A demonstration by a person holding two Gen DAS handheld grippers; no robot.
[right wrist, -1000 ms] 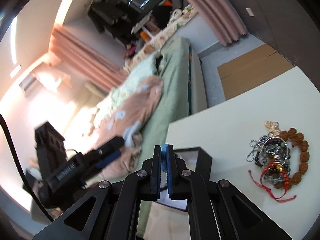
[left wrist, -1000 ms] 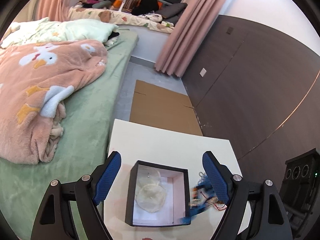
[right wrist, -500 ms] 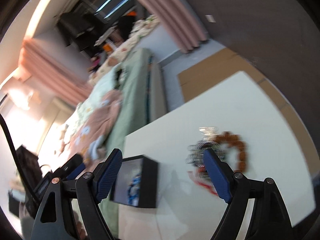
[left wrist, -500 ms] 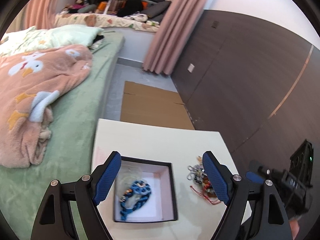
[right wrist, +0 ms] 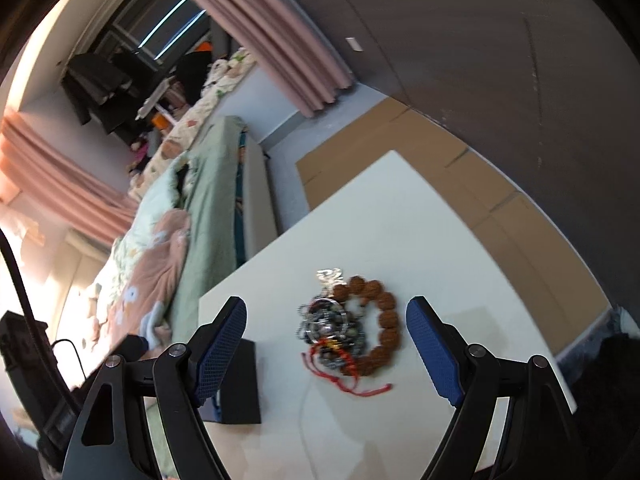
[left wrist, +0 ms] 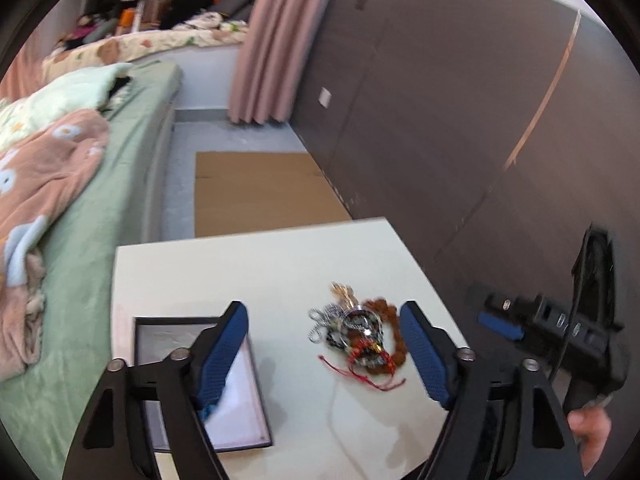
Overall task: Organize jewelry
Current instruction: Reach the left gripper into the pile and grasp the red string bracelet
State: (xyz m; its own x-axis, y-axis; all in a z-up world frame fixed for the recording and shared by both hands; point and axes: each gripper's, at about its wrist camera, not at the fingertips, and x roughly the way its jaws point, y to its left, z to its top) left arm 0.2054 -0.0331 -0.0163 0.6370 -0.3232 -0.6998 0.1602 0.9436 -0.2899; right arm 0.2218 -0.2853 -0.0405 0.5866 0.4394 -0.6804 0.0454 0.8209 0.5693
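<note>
A pile of jewelry (left wrist: 358, 338) lies on the white table (left wrist: 280, 264): a brown bead bracelet (right wrist: 384, 320), silver chains (right wrist: 324, 320) and a red cord (right wrist: 352, 380). A black box (left wrist: 240, 412) with a white inside stands at the table's left; it also shows in the right wrist view (right wrist: 240, 384). A blue item shows in it behind my left finger. My left gripper (left wrist: 324, 352) is open and empty, above the table between box and pile. My right gripper (right wrist: 326, 350) is open and empty, with the pile between its fingers, and shows at the right of the left wrist view (left wrist: 500, 326).
A bed (left wrist: 100, 208) with green sheet and pink blanket runs along the table's left. Flat cardboard (left wrist: 260, 192) lies on the floor beyond the table. A dark panelled wall (left wrist: 440, 120) stands to the right. A thin white cable (left wrist: 340, 428) crosses the table's near part.
My right gripper opened, let a blue bracelet go into the box, then swung right over the pile. My left gripper turned right, so the box slid to the left of its view.
</note>
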